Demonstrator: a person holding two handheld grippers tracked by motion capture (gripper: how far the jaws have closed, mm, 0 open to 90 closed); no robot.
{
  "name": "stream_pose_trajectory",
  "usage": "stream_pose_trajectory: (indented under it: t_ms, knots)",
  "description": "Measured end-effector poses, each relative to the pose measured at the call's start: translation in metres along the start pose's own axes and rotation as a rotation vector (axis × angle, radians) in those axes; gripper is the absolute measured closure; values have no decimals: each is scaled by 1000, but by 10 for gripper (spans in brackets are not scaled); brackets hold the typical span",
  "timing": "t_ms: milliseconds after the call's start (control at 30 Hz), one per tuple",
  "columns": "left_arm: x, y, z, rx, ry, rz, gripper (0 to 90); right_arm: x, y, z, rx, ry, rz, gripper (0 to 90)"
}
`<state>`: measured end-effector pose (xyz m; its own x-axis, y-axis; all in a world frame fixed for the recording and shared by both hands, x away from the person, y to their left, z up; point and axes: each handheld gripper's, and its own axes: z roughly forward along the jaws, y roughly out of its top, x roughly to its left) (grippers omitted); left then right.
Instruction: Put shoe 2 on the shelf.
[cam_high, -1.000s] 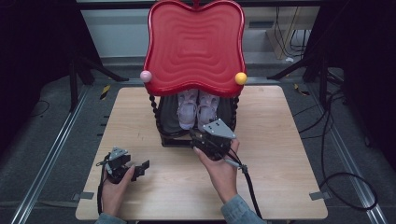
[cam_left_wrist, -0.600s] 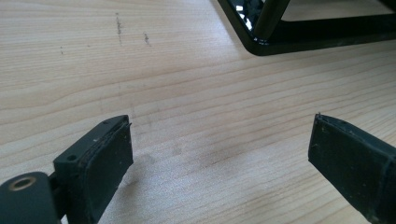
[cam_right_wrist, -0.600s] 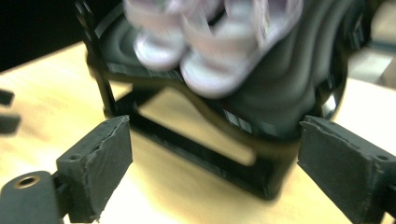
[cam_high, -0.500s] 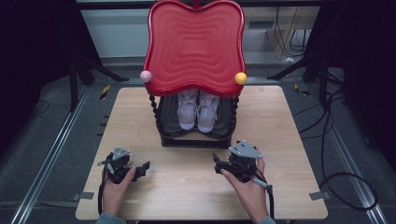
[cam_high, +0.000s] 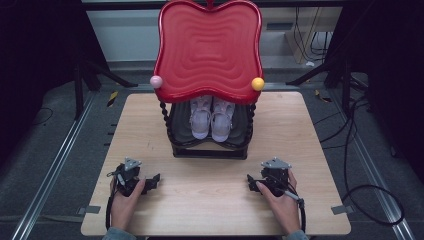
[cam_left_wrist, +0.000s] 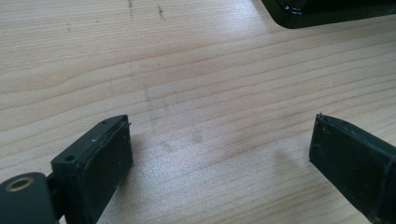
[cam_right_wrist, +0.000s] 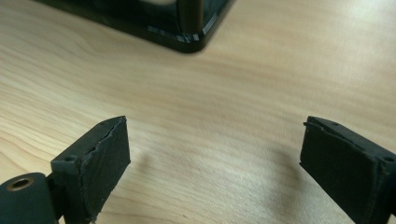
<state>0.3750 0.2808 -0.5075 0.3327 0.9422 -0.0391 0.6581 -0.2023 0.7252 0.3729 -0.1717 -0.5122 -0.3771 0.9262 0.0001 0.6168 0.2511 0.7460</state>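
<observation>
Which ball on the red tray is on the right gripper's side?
The yellow ball, at the tray's front corner; the pink ball sits on the left gripper's side.

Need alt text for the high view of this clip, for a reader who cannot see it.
A pair of pale shoes sits on the black lower shelf of a small rack, under its red wavy top tray, at the far middle of a wooden table. Nearer the camera, two hands rest the left gripper and right gripper on the table, both open, holding nothing.
</observation>
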Motion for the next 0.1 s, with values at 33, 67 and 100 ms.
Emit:
stream_pose_trajectory:
  t_ms: [33, 67, 100]
  knots:
    - [-1, 0, 1, 1, 7, 8, 47, -1, -1, 2, 8, -9, -1, 71]
    - [-2, 0, 1, 1, 15, 19, 45, -1, -1, 2, 11, -6, 2, 70]
    - [-2, -1, 2, 2, 21, 31, 44, -2, -1, 2, 11, -5, 2, 69]
